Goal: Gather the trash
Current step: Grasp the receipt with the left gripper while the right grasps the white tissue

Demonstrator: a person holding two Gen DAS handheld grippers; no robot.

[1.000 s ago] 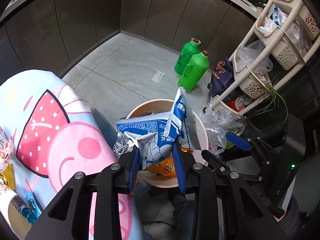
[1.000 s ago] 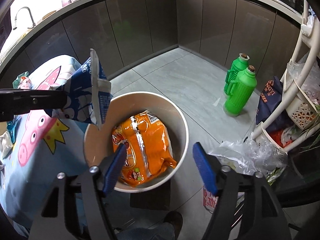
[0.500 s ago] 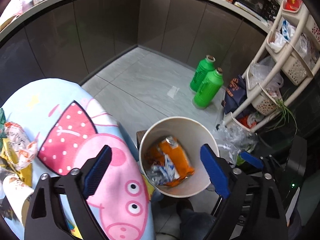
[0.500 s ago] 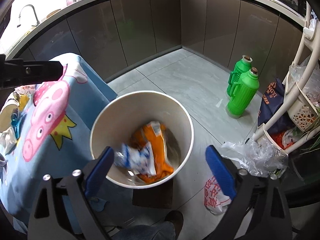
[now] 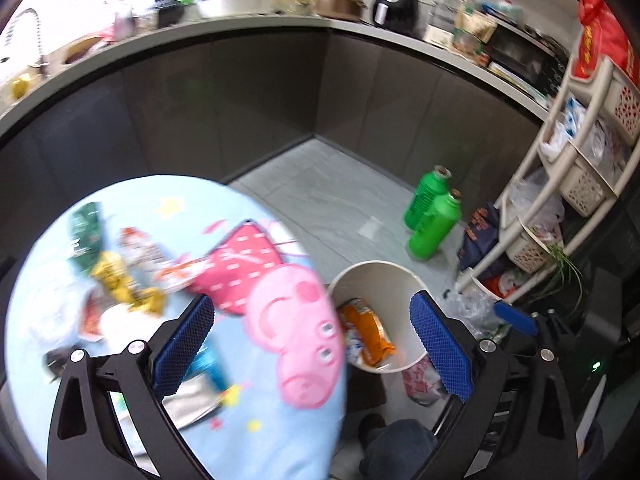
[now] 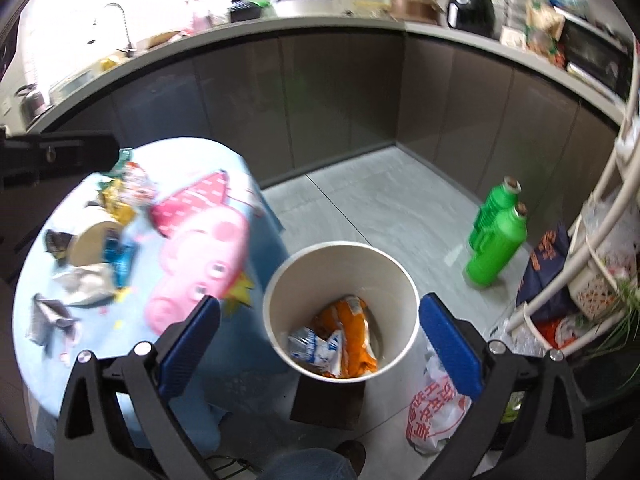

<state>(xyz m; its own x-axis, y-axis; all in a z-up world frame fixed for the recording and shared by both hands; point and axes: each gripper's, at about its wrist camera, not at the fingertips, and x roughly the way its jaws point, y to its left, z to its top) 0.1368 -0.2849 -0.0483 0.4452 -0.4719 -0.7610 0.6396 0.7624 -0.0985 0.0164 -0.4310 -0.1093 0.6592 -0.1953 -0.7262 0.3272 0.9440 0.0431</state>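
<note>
Released, the blue wrapper (image 6: 316, 350) lies in the bin (image 6: 280, 280); both tongs (image 5: 312, 344) (image 6: 318, 344) gape wide, empty.

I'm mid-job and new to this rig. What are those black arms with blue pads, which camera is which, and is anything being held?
Each view comes from a camera on a handheld gripper, looking along its two fingers. The left gripper and right gripper are both open and empty. The bin on the floor holds an orange packet and a blue-white wrapper. More wrappers and a paper cup lie on the table's cartoon cloth.
</note>
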